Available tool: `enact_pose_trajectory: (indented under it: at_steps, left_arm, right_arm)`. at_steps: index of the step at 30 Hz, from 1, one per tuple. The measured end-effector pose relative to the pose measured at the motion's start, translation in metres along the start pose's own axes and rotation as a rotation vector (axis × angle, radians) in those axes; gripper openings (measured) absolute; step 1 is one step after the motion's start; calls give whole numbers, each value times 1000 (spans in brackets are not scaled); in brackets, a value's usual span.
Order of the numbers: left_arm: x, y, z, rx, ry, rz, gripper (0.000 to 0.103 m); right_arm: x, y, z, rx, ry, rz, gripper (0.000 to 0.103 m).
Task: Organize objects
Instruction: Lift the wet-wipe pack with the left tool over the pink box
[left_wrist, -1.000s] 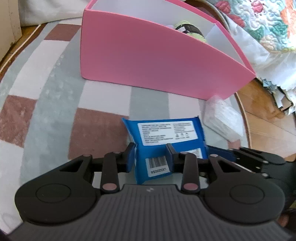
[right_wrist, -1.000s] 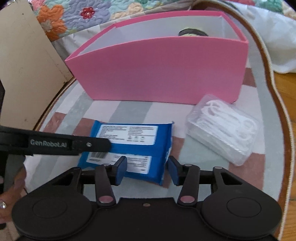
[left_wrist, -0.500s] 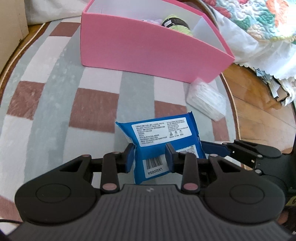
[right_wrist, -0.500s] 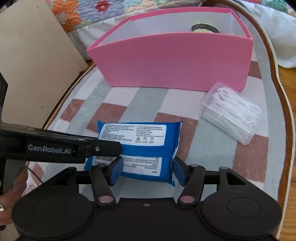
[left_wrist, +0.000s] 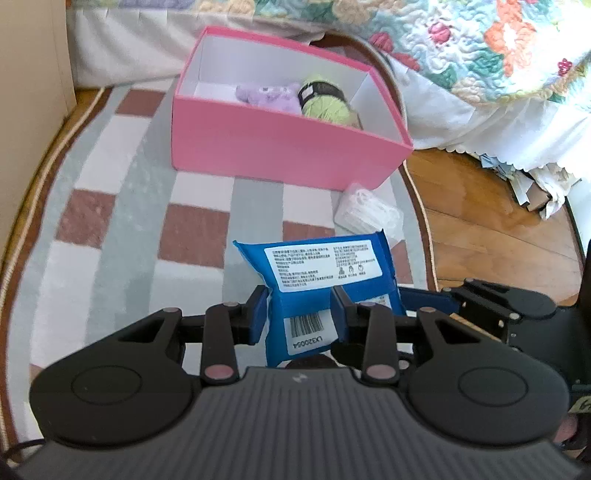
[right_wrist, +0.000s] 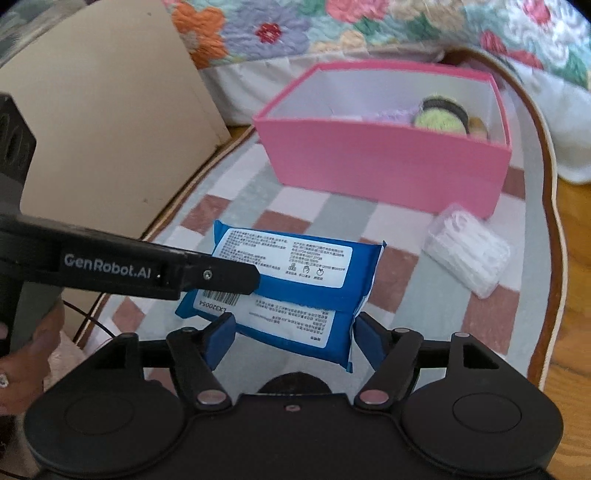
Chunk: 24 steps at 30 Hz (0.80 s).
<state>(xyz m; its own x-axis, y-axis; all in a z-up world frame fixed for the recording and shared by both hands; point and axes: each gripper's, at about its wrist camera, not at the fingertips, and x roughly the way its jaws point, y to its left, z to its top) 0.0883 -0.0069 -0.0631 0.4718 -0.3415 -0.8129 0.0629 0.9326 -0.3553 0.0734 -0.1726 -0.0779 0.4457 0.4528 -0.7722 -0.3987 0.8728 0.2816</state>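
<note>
A blue wipes pack with white labels hangs above the rug, and my left gripper is shut on its barcode end. In the right wrist view the same pack lies between the fingers of my right gripper. Those jaws are opening, and their blue pads stand just off the pack's sides. The left gripper's black finger crosses the pack from the left. Beyond stands the open pink box holding green yarn and a purple plush.
A clear plastic case of white floss picks lies on the checked rug by the box's near right corner. A beige panel stands at the left. A floral bedspread hangs behind, with wood floor to the right.
Both grippers have risen with the wipes pack, so the rug and box look farther off and the box's inside shows. The right gripper's jaws have spread wider around the pack.
</note>
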Motion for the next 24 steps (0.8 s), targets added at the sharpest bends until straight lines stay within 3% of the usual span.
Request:
enact_pose_trajectory:
  at_steps: [10, 20, 24]
  left_arm:
    - [-51, -19, 41, 60, -70, 9, 35]
    - [-67, -26, 123, 100, -158, 62, 35]
    - [-58, -20, 161, 77, -176, 82, 35]
  right_arm:
    - [-44, 18, 41, -64, -73, -10, 76]
    - [-56, 19, 117, -185, -152, -30, 76]
    - [-48, 11, 153, -243, -176, -51, 71]
